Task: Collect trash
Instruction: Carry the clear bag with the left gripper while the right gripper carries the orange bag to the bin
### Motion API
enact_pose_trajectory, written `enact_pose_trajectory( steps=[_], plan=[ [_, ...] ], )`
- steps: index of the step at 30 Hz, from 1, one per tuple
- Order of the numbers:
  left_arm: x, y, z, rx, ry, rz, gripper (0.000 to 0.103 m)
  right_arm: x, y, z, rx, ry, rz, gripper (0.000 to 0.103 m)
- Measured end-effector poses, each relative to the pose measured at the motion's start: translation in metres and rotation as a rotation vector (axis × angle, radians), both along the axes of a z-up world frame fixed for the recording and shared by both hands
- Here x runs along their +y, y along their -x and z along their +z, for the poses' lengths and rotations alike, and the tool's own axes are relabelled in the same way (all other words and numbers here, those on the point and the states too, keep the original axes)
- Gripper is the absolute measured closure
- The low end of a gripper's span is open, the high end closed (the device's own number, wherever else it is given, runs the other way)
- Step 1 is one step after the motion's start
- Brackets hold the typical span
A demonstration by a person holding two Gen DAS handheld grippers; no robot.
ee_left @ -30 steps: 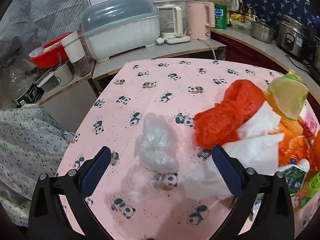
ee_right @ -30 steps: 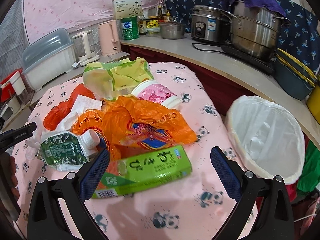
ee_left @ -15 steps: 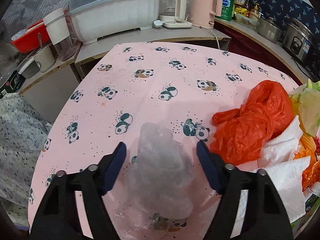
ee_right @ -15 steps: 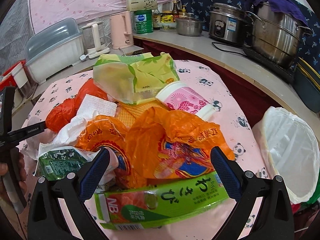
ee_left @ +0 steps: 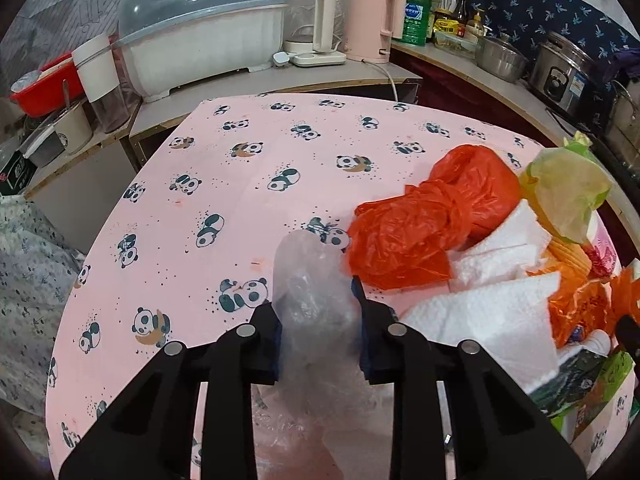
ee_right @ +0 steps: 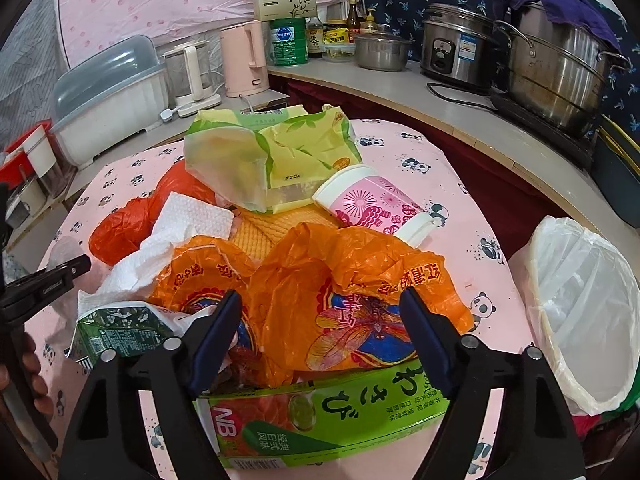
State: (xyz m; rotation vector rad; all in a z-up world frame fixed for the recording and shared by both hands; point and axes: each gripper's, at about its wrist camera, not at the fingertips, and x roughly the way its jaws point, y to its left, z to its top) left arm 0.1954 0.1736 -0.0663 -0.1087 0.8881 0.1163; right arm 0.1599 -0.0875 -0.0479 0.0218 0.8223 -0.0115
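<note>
With jaws of left gripper [ee_left: 318, 330] pinching clear plastic bag [ee_left: 312, 280] just beside red bag [ee_left: 432, 216], pickup in hand; right gripper [ee_right: 320, 340] spread over orange bag [ee_right: 352, 280]. Next: carry to lined bin [ee_right: 576, 292].

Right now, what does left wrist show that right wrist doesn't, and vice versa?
Left wrist only: the left gripper shut on the clear plastic bag.
Right wrist only: the lined trash bin, pink cup, green wasabi box, and the right gripper open over the orange bag.
Both: red bag, white paper towels, panda tablecloth.
</note>
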Motion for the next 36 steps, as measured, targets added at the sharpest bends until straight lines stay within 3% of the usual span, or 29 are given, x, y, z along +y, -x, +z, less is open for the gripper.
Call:
enact_pose_trajectory(
  steps=[5, 10, 24, 36],
  plan=[
    [-0.026, 0.017, 0.014, -0.022, 0.020, -0.055, 0.077, -0.005, -0.006, -0.004, 0.011, -0.003, -0.002, 0.045],
    [-0.056, 0.036, 0.028, -0.051, 0.001, -0.105, 0.077, -0.011, -0.007, -0.009, 0.044, -0.039, 0.009, 0.091],
    [-0.123, 0.089, 0.061, -0.093, 0.046, -0.238, 0.078, -0.053, 0.044, 0.042, -0.099, -0.044, -0.052, 0.097],
    [-0.186, 0.109, 0.091, -0.134, 0.101, -0.381, 0.078, -0.120, 0.090, 0.073, -0.182, -0.088, -0.179, 0.097]
  ],
)
